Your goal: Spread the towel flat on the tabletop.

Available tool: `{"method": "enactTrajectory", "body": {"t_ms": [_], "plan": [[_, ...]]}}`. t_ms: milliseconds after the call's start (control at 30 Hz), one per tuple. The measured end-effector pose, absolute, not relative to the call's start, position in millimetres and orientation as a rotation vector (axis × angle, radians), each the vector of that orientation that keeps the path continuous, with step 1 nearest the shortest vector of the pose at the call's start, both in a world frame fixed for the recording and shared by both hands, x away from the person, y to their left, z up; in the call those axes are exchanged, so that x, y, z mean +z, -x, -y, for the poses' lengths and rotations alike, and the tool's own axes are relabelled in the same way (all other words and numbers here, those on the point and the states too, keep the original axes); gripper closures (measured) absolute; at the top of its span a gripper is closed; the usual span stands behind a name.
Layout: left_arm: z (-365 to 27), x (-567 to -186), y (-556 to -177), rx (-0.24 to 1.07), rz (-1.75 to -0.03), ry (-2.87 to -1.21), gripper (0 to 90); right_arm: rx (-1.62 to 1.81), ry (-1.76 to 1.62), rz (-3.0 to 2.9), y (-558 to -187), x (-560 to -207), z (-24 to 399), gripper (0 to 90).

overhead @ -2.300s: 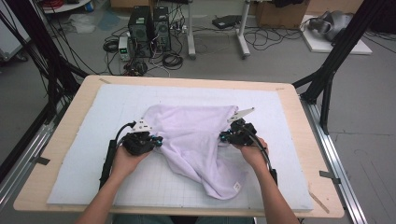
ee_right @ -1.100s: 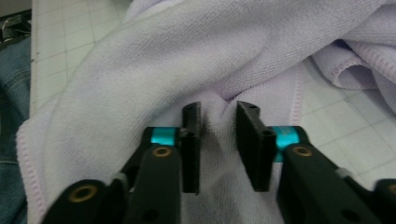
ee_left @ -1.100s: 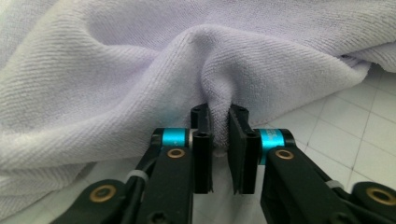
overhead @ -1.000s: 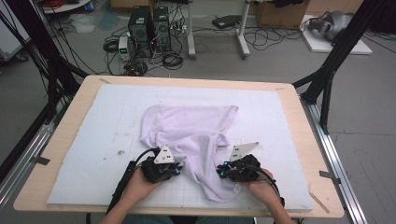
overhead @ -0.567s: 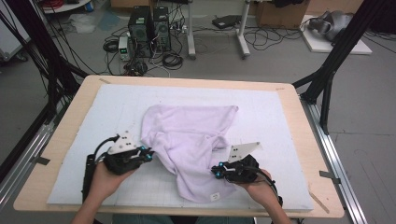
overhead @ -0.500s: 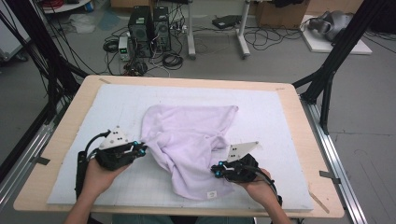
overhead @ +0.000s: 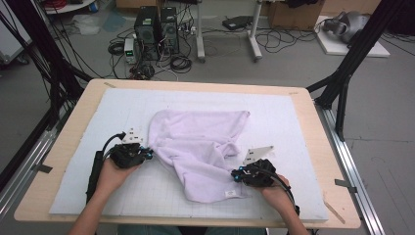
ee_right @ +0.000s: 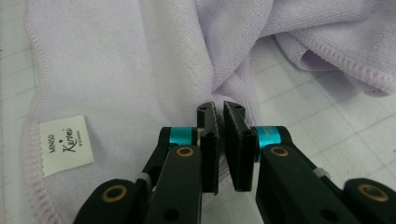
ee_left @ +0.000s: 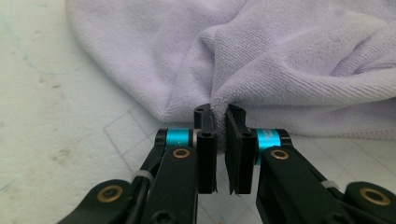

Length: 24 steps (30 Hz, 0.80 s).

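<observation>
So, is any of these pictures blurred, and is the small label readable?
High view: soft but evenly lit, the towel casting little shadow. Left gripper view: towel weave sharp, the tool crisp. Right gripper view: the label is sharp, reading MINISO.

grey floor [overhead: 391, 127], tangled cables [overhead: 181, 61], computer towers [overhead: 156, 24]

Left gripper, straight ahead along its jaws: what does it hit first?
The towel. The left gripper already has a fold pinched at its jaw tips, so going on just pushes into the bunched cloth.
</observation>
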State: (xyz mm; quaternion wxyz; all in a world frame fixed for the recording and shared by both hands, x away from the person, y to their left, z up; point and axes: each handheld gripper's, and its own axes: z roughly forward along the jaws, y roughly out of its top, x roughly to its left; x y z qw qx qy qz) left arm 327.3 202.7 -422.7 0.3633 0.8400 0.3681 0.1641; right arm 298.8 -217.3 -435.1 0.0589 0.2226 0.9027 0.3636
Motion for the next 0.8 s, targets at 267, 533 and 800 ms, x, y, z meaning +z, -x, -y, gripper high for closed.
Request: {"method": "enactTrajectory", "body": {"t_ms": [267,533,800], "plan": [[-216,-405,-303,0.427,-0.913,-2.092,65.6,1.155,-0.613,-2.678,-291,-419,212,78.6],[-207,-397,-279,0.397,-0.815,-2.100,65.9,1.165,-0.561,-2.677,-282,-417,206,71.7],[-166,-424,-275,0.269,-0.717,-2.179,72.0,1.180,-0.532,-2.675,-276,-419,203,67.9]]}}
